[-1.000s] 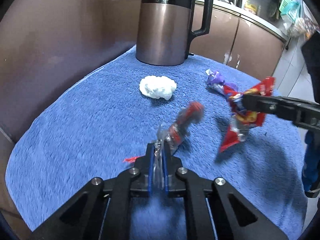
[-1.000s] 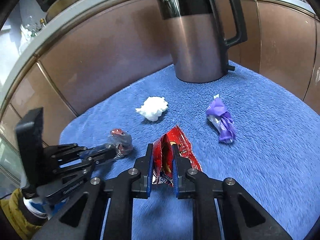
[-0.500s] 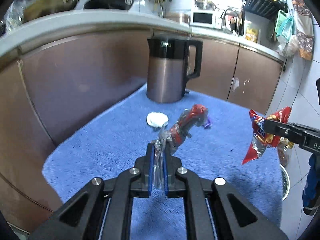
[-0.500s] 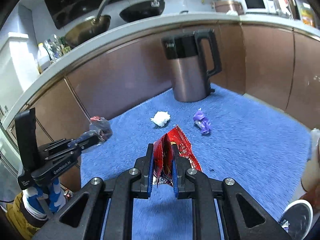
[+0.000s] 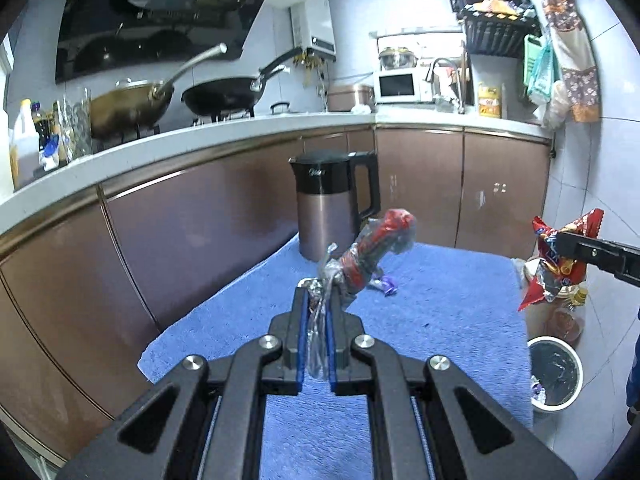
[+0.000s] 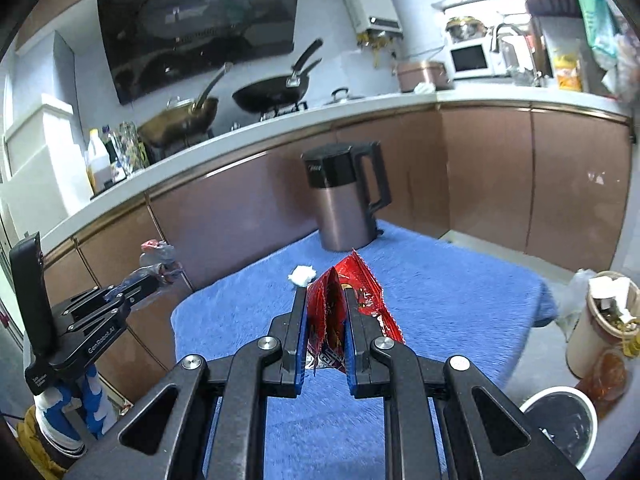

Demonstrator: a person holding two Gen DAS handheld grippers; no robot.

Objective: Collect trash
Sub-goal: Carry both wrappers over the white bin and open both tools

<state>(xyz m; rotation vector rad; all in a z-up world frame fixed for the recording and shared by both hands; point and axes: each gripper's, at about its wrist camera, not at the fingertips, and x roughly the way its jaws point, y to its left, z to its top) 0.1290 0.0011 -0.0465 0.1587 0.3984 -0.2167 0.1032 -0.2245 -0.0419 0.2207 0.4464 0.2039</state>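
My left gripper point(image 5: 318, 300) is shut on a twisted clear wrapper with red inside point(image 5: 372, 252), held high above the blue towel point(image 5: 440, 304). The same wrapper point(image 6: 158, 254) and left gripper point(image 6: 160, 270) show at the left of the right wrist view. My right gripper point(image 6: 326, 294) is shut on a red snack packet point(image 6: 360, 292); the left wrist view shows that packet point(image 5: 556, 260) hanging at the far right. A purple wrapper point(image 5: 384, 285) and a white crumpled tissue point(image 6: 302, 275) lie on the towel. A white bin with a black liner point(image 6: 560, 424) stands on the floor at lower right.
A brown electric kettle point(image 6: 346, 200) stands at the towel's far end against brown cabinets. A tan container stuffed with paper point(image 6: 600, 320) and an orange bottle point(image 6: 606, 376) stand on the floor by the bin point(image 5: 554, 372). Pans sit on the counter behind.
Both grippers rose and pulled back from the towel with their trash held, so the towel looks smaller and the counter, stove and floor bin came into view.
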